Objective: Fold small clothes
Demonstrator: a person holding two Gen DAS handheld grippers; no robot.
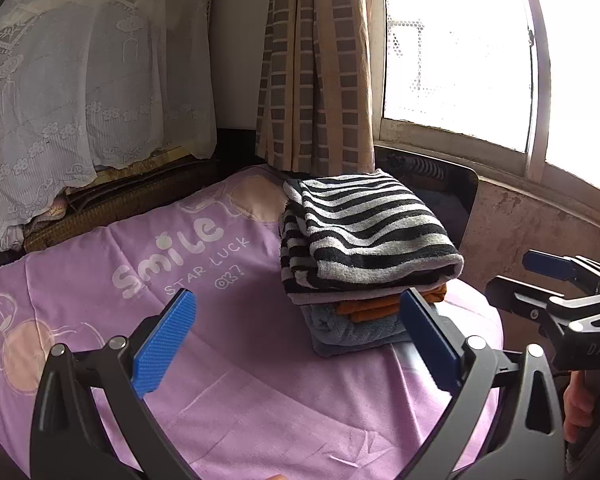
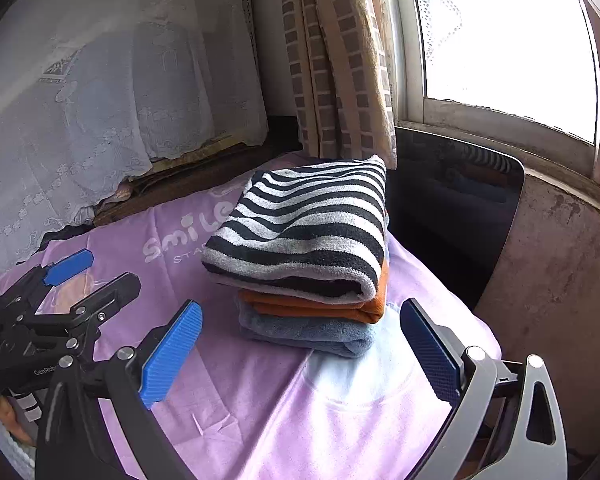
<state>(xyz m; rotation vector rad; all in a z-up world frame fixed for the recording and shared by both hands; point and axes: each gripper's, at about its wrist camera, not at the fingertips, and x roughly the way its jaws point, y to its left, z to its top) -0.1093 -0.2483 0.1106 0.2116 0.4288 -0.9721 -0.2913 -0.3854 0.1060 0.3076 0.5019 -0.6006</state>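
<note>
On the lilac bedsheet (image 1: 228, 360), the left gripper (image 1: 296, 344) hovers with its blue fingers (image 1: 166, 340) spread wide, holding nothing. To its right sits the folded stack: striped garment (image 2: 304, 232) on top, orange piece (image 2: 320, 306) beneath, grey-blue one (image 2: 308, 332) at the bottom. The right gripper (image 2: 300, 354), just before the stack, is equally wide and empty.

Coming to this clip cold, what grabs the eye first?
A neat stack of folded clothes sits on the lilac "Smile" bedspread, with a black-and-white striped piece on top. Both tools, left and right, hover open before it, holding nothing.
</note>
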